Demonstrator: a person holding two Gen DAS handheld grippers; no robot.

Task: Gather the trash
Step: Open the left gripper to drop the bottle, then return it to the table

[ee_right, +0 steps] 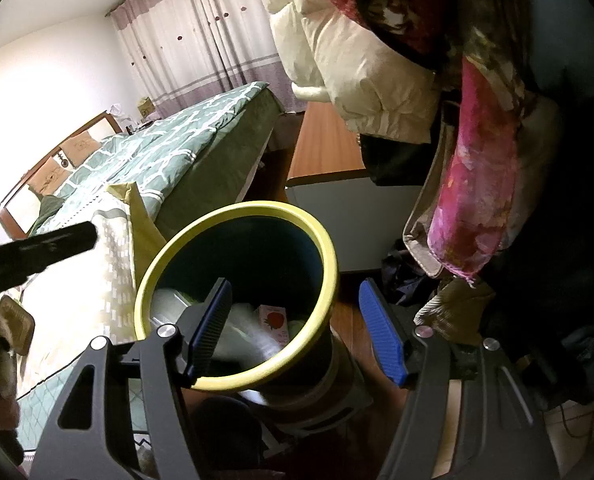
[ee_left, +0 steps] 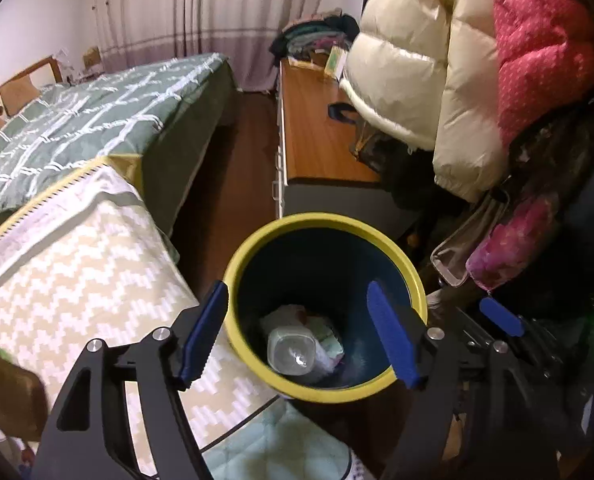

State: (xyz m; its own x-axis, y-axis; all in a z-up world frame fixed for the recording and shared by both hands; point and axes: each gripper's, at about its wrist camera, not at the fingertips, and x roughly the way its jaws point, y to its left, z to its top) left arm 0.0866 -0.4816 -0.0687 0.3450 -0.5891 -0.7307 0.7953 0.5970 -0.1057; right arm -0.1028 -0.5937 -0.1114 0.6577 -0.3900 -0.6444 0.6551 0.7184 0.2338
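A round trash bin with a yellow rim point(ee_left: 257, 240) and dark blue inside stands on the floor beside the bed. Inside lie a clear plastic bottle point(ee_left: 291, 354) and crumpled wrappers point(ee_left: 329, 340). My left gripper point(ee_left: 297, 340) is open and empty just above the bin's mouth. In the right wrist view the same bin point(ee_right: 169, 256) holds a small carton with a red fruit picture point(ee_right: 275, 320) and clear plastic. My right gripper point(ee_right: 297, 328) is open and empty over the bin's right rim.
A bed with a green quilt point(ee_left: 77, 120) and a beige zigzag blanket point(ee_left: 77, 264) lies left. A wooden cabinet point(ee_left: 317, 140) stands behind the bin. Cream point(ee_left: 417, 60) and pink point(ee_left: 537, 40) puffer jackets hang at right. The other gripper's blue finger point(ee_left: 501, 316) shows right of the bin.
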